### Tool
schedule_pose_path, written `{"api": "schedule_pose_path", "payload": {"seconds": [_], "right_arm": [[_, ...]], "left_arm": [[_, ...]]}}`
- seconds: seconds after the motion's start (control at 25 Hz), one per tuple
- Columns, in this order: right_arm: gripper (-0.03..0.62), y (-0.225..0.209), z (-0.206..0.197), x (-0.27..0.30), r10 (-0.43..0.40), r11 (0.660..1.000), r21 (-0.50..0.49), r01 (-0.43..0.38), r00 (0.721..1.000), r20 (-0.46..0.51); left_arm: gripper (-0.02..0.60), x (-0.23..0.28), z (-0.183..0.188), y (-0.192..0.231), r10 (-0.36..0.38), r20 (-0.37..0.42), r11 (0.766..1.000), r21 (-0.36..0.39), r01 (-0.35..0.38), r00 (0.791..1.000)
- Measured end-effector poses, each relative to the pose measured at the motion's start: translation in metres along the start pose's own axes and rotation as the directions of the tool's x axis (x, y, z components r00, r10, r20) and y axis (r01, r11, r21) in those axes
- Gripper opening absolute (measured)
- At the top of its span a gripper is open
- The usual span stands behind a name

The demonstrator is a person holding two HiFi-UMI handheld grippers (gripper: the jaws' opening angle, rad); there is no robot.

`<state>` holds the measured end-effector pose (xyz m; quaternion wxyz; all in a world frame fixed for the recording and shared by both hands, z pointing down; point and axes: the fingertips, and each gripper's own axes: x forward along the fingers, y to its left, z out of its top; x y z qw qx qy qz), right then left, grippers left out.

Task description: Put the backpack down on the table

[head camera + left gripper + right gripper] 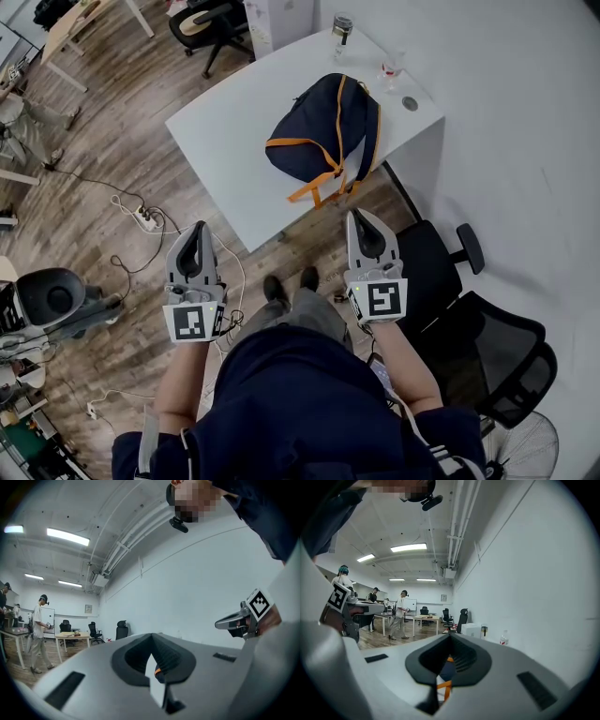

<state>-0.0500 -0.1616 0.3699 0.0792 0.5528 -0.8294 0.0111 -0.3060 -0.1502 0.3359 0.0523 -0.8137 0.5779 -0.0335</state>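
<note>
**One backpack** [319, 127], navy with orange trim, lies on its side on the single white table [225, 150]. It sits toward the table's near edge, and its orange straps [314, 190] reach past that edge. No gripper touches it. In the right gripper view a sliver of the backpack [446, 671] shows through the gap behind the jaws.

**Two containers** stand at the table's far edge, well apart from the backpack: one dark-lidded cup [342, 25] and one clear bottle [392, 67]. One round cable port [410, 103] is set into the tabletop near them.

**Two grippers** are held side by side on the person's side of the table, short of its near edge, one in each hand.
- The left gripper [199, 228] has its jaws closed together with nothing between them, as the left gripper view confirms [151, 637].
- The right gripper [359, 216] is likewise closed and empty, its tips meeting in the right gripper view [450, 637].

**Three black office chairs** show in the head view: two to the right of the person [441, 267] [511, 361] and one beyond the table [211, 23].

**One power strip** [145, 218] lies on the wooden floor [112, 150] to the left, with cables trailing from it.

In the right gripper view, one person in a white shirt [400, 616] stands in the background near further tables.
</note>
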Motion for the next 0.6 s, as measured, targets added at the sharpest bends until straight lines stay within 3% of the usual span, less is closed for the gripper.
{"api": "schedule_pose_path", "payload": {"seconds": [0.6], "right_arm": [[-0.005, 0.0016, 0.0033, 0.0023, 0.005, 1.000, -0.015, -0.005, 1.000, 0.001]], "left_arm": [[0.003, -0.0012, 0.0035, 0.0033, 0.006, 0.009, 1.000, -0.003, -0.006, 1.000]]}}
